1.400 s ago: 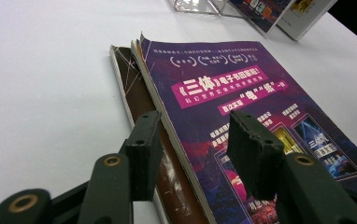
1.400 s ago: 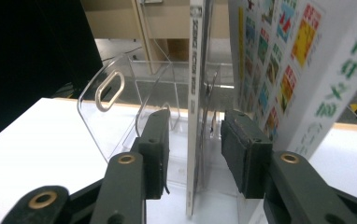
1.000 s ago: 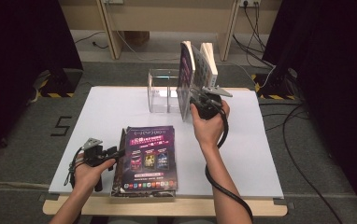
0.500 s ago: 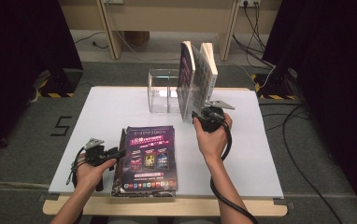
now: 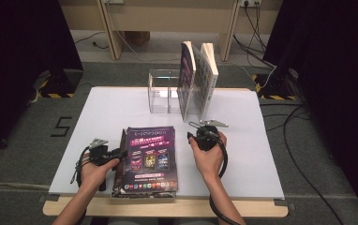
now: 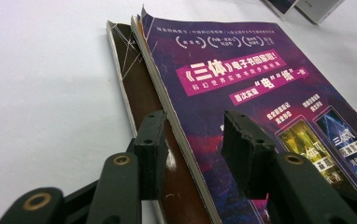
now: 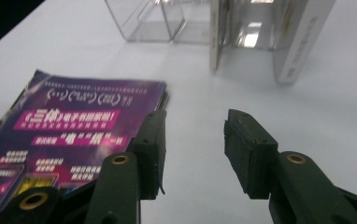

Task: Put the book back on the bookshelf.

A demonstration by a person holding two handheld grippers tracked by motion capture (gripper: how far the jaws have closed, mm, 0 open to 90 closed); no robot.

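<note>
1. Purple magazine (image 5: 150, 158) is lying flat near the front edge of the white surface (image 5: 111, 112), between the two hands. Its cover is carrying Chinese text and small pictures.
2. Under it a second thin book with a brown cover (image 6: 141, 88) is lying; in the left gripper view its edge is sticking out beside the purple cover.
3. Left gripper (image 5: 114, 153) is resting at the left edge of the magazine, held by the left hand (image 5: 94, 169). In the left gripper view its fingers (image 6: 151, 151) are standing spread apart, one finger over the brown cover and the other over the purple cover. They are not pinching anything; whether they are touching the paper I cannot tell.
4. Right gripper (image 5: 195, 131) is hovering to the right of the magazine, over bare surface, held by the right hand (image 5: 208, 154). In the right gripper view its fingers (image 7: 249, 149) are also standing spread, with nothing between them.
5. Clear plastic holder (image 5: 164, 92) with compartments is standing at the back part of the surface.
6. Two books are standing in the right part of this holder: a dark purple book (image 5: 185, 79) and a white book (image 5: 207, 77) just beside it. Both are leaning a little, the tops apart and the bottoms near together.
7. Right gripper is pointing toward these standing books but is well apart from them.
8. Black cable (image 5: 222, 161) is trailing from the right gripper along the forearm.
</note>
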